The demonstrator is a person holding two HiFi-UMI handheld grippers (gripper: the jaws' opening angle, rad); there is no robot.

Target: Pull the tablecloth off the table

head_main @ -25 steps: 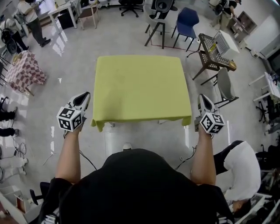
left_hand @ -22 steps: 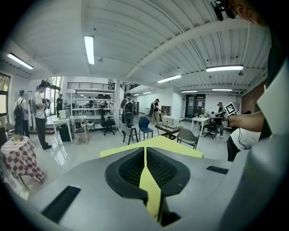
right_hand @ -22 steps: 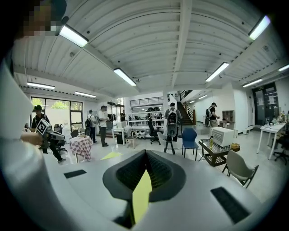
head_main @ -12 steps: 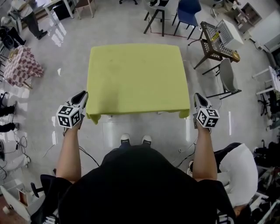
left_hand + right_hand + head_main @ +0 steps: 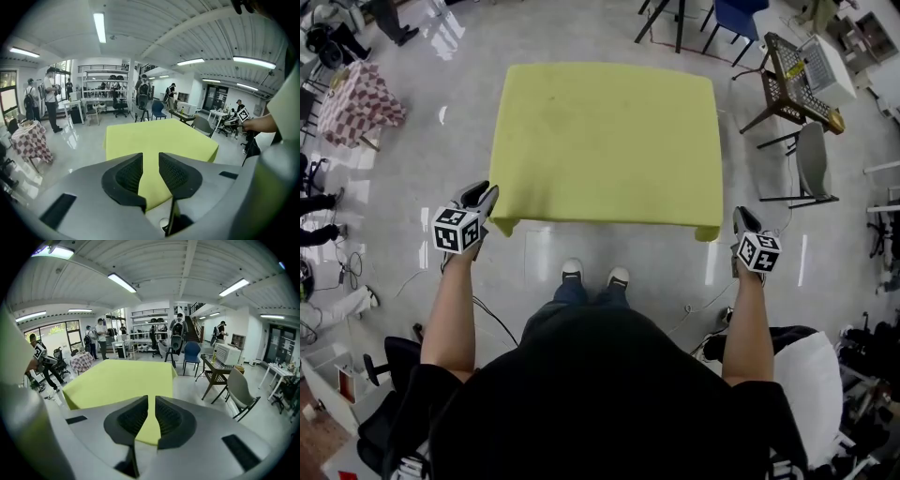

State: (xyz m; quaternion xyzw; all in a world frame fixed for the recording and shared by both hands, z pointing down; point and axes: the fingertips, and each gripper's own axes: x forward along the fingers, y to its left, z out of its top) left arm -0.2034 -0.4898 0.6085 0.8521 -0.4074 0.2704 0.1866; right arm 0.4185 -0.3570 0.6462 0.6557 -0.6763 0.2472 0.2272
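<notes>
A yellow-green tablecloth [image 5: 605, 141] covers the whole table, and its near corners hang down. My left gripper [image 5: 485, 195] is just outside the near left corner. In the left gripper view its jaws [image 5: 151, 164] are opening with a narrow gap. The tablecloth [image 5: 154, 140] lies beyond them and its corner shows through the gap, unpressed. My right gripper [image 5: 742, 217] is beside the near right corner. Its jaws [image 5: 151, 411] are also opening, a slit apart, and the tablecloth [image 5: 117, 380] corner lies ahead of them.
A table with a checkered cloth [image 5: 361, 98] stands at the far left. A grey chair [image 5: 811, 169], a wooden side table [image 5: 797, 75] and a blue chair [image 5: 741, 14] crowd the right side. My shoes [image 5: 572, 272] are at the near edge of the table. People stand at desks in the background.
The table sits higher in the head view and my shoes have come into sight. Both grippers have stayed beside the near corners of the cloth.
</notes>
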